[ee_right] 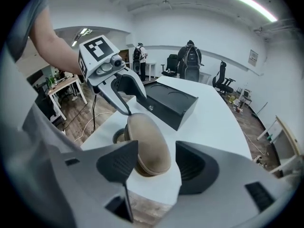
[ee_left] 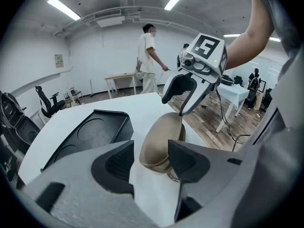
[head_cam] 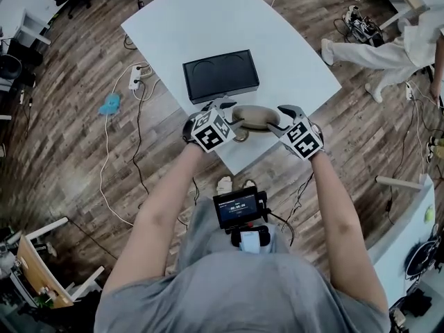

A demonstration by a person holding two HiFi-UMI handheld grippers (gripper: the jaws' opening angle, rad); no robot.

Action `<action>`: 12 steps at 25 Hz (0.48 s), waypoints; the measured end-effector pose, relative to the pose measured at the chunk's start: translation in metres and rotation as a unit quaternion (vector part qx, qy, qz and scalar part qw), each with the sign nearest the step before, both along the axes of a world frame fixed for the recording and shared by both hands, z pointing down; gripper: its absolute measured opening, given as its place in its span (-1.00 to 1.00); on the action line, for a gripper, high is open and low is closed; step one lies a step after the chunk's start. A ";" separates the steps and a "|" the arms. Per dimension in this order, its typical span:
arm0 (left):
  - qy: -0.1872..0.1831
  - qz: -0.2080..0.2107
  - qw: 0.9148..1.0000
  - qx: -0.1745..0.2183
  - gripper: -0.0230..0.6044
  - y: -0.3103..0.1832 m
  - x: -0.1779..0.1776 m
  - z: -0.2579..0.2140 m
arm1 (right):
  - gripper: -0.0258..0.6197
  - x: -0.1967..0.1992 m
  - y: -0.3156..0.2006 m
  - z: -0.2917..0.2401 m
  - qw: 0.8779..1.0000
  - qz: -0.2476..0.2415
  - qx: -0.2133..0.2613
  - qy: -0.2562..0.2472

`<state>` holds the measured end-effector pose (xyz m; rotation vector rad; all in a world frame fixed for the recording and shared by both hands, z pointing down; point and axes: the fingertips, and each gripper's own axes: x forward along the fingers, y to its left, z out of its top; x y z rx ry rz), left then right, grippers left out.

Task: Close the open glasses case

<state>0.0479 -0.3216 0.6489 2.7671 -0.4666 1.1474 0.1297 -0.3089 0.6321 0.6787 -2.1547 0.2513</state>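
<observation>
The tan glasses case (head_cam: pixel 253 118), apparently closed, is flanked on the white table (head_cam: pixel 208 19) by the left gripper (head_cam: pixel 223 118) at nine o'clock and the right gripper (head_cam: pixel 283 121) at three. Both pairs of jaws are held apart, unclamped.

Glasses case (head_cam: pixel 253 116) ends behind left gripper (head_cam: pixel 232 120), right gripper (head_cam: pixel 279 118)

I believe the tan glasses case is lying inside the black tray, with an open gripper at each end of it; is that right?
Not quite. The head view shows the glasses case lying on the bare white table, in front of the black tray and apart from it, not inside it. The rest holds: the left gripper and the right gripper stand open at its two ends.
</observation>
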 end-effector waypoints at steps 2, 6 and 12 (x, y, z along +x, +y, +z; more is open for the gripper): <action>-0.001 0.002 1.000 -0.002 -0.26 -0.002 0.001 0.000 | -0.23 0.001 -0.001 0.000 1.000 0.003 -0.003 -0.003; -0.004 0.006 1.000 -0.009 -0.26 -0.004 0.001 0.001 | -0.23 0.003 -0.006 -0.002 0.999 0.025 -0.013 -0.019; -0.017 0.022 0.999 -0.025 -0.25 0.004 0.001 0.010 | -0.23 0.004 -0.003 0.012 0.999 0.002 -0.030 0.014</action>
